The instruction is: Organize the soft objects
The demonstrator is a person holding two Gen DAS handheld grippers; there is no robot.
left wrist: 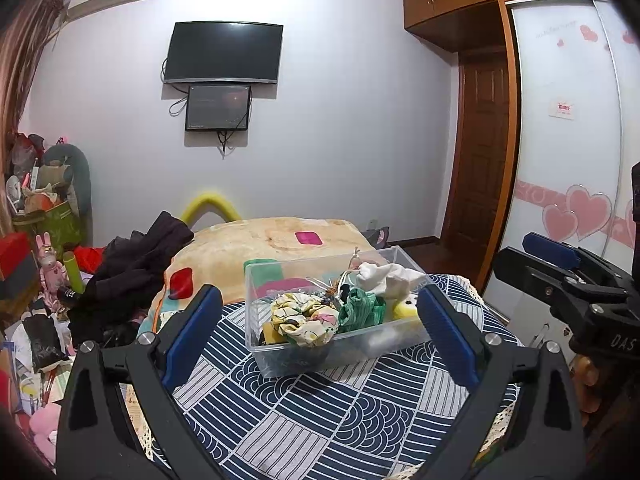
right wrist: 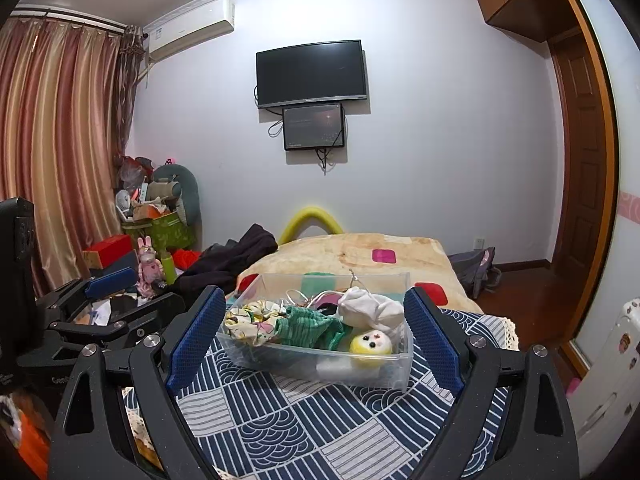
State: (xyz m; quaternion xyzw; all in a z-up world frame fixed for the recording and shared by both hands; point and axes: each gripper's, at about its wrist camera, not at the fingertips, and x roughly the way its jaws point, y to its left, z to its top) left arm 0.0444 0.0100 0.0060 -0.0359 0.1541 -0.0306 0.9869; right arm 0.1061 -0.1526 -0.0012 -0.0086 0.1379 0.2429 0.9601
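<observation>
Soft objects (right wrist: 320,326) lie heaped in the clear bin (right wrist: 280,356) ahead of both spread, empty grippers, left gripper (left wrist: 320,332) and right gripper (right wrist: 316,338), so I'd lower one pair of fingers squarely over a single item before closing.

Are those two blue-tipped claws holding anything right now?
No. The left gripper and right gripper both have jaws spread wide, empty, short of the clear plastic box of soft items.

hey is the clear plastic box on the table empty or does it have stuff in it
Has stuff: the clear box holds a white cloth, green cloth and yellow ball.
</observation>
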